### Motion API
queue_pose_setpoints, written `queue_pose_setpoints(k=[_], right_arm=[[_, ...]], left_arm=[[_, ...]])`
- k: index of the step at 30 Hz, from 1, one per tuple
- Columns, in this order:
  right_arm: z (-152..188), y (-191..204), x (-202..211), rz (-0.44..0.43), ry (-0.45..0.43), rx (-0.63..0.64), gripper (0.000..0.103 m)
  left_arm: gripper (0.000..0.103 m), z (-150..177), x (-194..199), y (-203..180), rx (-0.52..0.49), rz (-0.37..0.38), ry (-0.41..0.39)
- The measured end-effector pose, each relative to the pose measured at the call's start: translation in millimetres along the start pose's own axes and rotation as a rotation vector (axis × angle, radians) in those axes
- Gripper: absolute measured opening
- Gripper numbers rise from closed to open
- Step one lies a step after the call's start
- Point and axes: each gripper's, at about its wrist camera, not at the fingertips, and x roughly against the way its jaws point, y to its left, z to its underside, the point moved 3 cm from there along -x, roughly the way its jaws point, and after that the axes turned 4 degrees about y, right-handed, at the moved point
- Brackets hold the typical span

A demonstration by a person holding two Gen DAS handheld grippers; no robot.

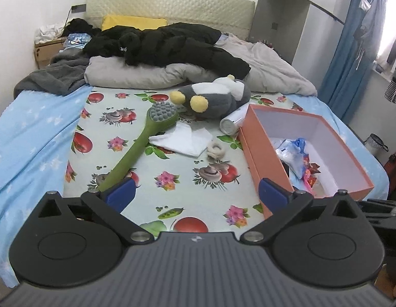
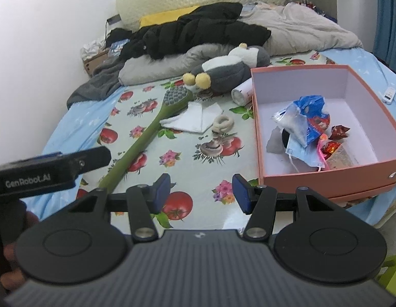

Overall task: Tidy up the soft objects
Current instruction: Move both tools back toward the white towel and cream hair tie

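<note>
The left gripper stands wide open, nothing between its jaws. Beyond them lie a white cloth and plush toy. A green brush runs past the left jaw; the orange box flanks the right.

Each gripper has a grey ribbed body at the bottom of its view, with a small white mark at the middle of its front edge. On either side sits a flat black disc plate with a raised ring. Black link bars run forward from silver pivot screws to two fingers with dark blue pads. The left gripper and right gripper look alike in build. In the right wrist view the left gripper shows side-on as a black bar with white "GenRobot.AI" lettering and a blue edge.
</note>
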Motion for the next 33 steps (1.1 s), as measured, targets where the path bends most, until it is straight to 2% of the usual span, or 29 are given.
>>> queue_pose_setpoints(k=[15, 21, 26, 33], right_arm=[[-27.4, 1.9, -52.9, 0.003, 0.072, 0.012, 0.056], [-47.7, -0.4, -90.9, 0.005, 0.097, 0.018, 0.056], [-63.0, -0.5, -124.7, 0.0, 0.114, 0.055, 0.056], [-80.2, -4.9, -184.0, 0.028, 0.142, 0.071, 0.055]], left_arm=[[0.103, -23.4, -62.2, 18.2, 0.037, -0.009, 0.075], [0.103, -43.4, -111.6, 34.2, 0.08, 0.032, 0.131], [0.103, -64.3, -156.2, 40.3, 0.042, 0.044, 0.138], [0.102, -84.0, -230.6, 50.0, 0.092, 0.096, 0.202]])
